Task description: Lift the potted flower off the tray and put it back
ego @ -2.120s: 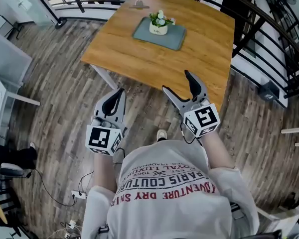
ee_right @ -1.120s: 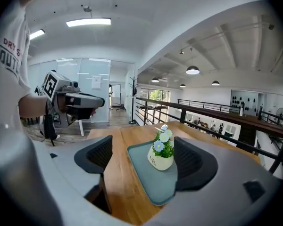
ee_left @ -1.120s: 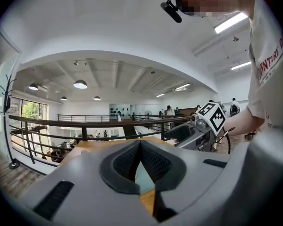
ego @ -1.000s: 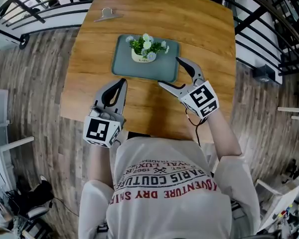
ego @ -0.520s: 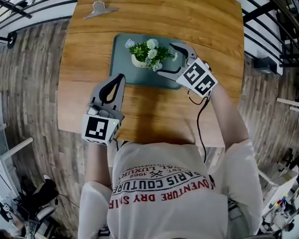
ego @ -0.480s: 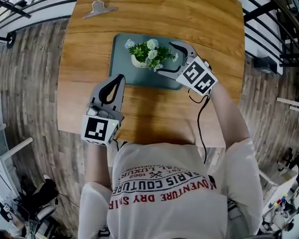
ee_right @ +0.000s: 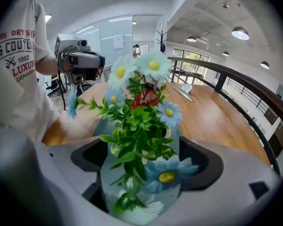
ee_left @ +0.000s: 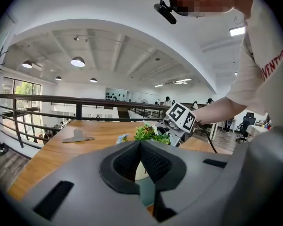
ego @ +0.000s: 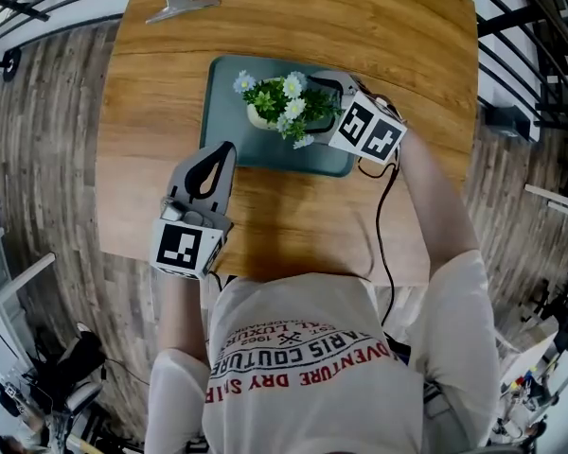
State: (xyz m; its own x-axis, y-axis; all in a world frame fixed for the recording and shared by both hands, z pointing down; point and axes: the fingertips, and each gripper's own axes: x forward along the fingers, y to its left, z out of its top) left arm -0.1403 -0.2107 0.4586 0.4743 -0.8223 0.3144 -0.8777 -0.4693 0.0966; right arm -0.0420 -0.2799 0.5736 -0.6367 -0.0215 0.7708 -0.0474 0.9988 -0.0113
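Head view, nearest item: left tongs [ego: 220, 154], held low over the near part of the bench [ego: 293, 211], just short of the tray. In the left gripper view the two pads are seen pressed together with nothing between them.

Next item: grey-green tray [ego: 227, 138], laid flat on the bench past its middle.

On the tray: potted flower [ego: 282, 102], upright, with a cream pot, green leaves and pale blue and white daisy-like blooms. No lift is evident; the pot is judged to rest on the tray.

Around the plant: right tongs [ee_right: 144, 160], brought in from the right side. Their pads are seen wide apart, one on each side of the foliage, and nothing is clamped. The pot itself is largely hidden behind leaves in the right gripper view.

Farthest item: metal clip [ego: 177, 3], lying near the far left corner of the bench, well apart from the tray.

Step in hand, as judged: the approach for the grasp, with the lift not yet begun. The next move calls for the pads to be closed on the pot body and not on the soft stems, followed by a straight upward lift.
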